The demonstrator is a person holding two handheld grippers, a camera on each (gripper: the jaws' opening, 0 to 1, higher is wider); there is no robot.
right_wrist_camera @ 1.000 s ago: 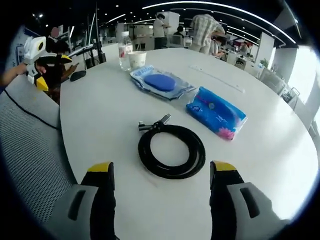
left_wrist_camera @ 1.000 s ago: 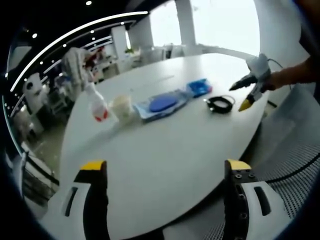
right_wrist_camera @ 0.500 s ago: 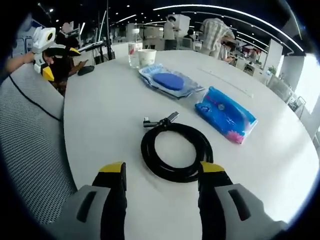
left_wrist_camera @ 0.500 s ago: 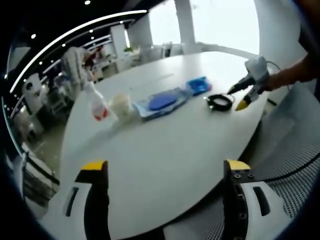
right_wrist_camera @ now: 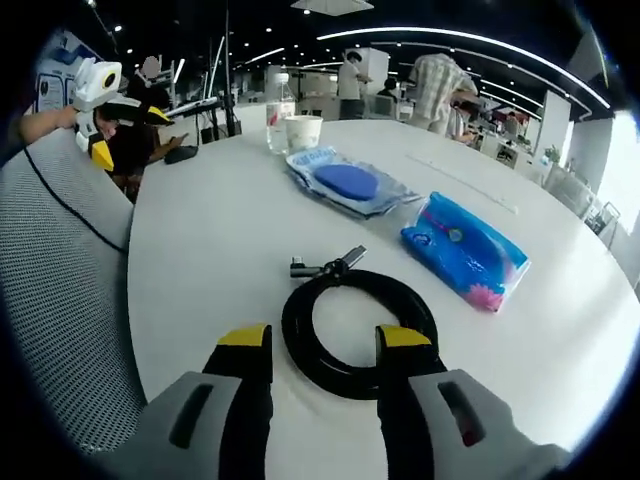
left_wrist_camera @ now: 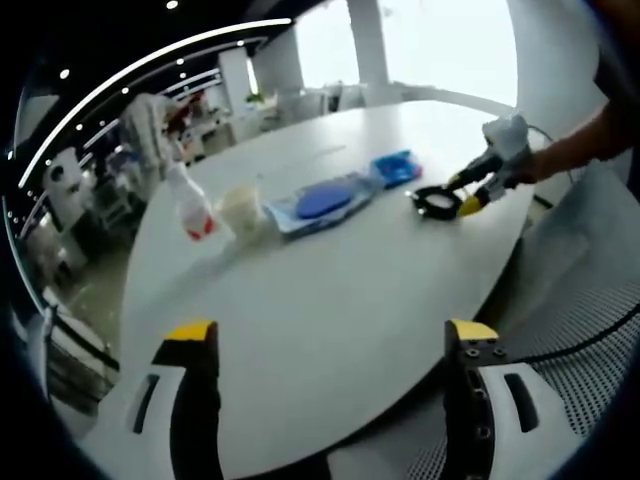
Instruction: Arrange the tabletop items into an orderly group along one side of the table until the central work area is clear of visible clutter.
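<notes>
Right gripper (right_wrist_camera: 316,340): jaws partly parted, straddling the near arc of the coiled black cable (right_wrist_camera: 361,330), tips resting at the coil but not yet clenched on it; reaching in low along the table (right_wrist_camera: 210,230), likely so the loop can be pinched and dragged toward one side. Just beyond the coil: cable's plug ends (right_wrist_camera: 325,266) lying loose, pointing away from the jaws. Further ahead and to the right: blue tissue pack (right_wrist_camera: 464,249), lying flat, sealed, contents hidden. Ahead and slightly left: clear plastic pouch (right_wrist_camera: 345,183) holding a blue oval pad, lying flat. Beyond that, at the far edge: paper cup (right_wrist_camera: 303,131) standing upright, contents not visible, touching or just beside a water bottle (right_wrist_camera: 279,100), fill level hard to judge. Far left of the jaws: left gripper (right_wrist_camera: 105,122), held up off the table. Left gripper (left_wrist_camera: 325,345): jaws spread wide, grasping nothing, hovering over the bare near stretch of table (left_wrist_camera: 330,310), apparently waiting in reserve. Well ahead, in a loose row: bottle (left_wrist_camera: 193,208), cup (left_wrist_camera: 243,212), pouch (left_wrist_camera: 322,204), tissue pack (left_wrist_camera: 397,170), cable (left_wrist_camera: 436,201) with the right gripper (left_wrist_camera: 470,190) at it.
</notes>
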